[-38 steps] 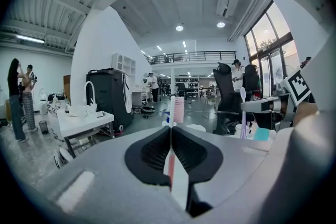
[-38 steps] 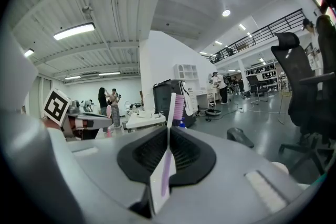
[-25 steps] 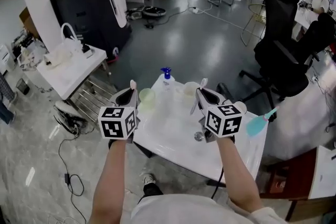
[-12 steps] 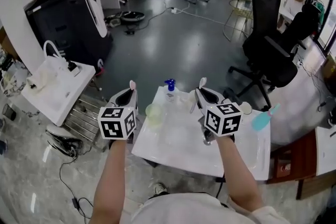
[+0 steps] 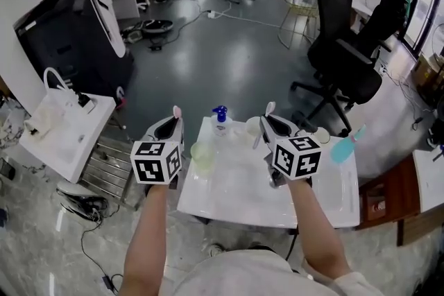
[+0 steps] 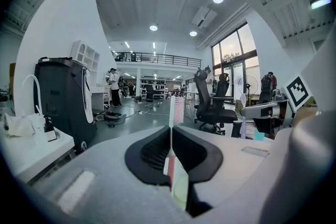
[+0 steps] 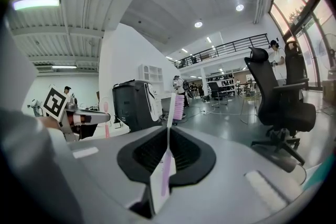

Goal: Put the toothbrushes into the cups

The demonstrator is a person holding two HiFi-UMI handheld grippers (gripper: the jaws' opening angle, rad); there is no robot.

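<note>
At glossy white table (image 5: 236, 194), left gripper (image 5: 174, 123), right gripper (image 5: 267, 120), fingers (image 6: 152, 152) pinching slim plastic toothbrushes (image 7: 177, 107)

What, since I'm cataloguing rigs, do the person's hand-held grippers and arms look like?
The left hand-held gripper and right hand-held gripper match: light grey shells, black ridged pads, a white cube of black square markers behind. Forearms bare; pale short-sleeved top.

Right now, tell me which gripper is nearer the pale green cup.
Left. The left gripper, shut on a toothbrush, hangs just left of the pale green cup; the right gripper, shut on another toothbrush, is well to the cup's right.
</note>
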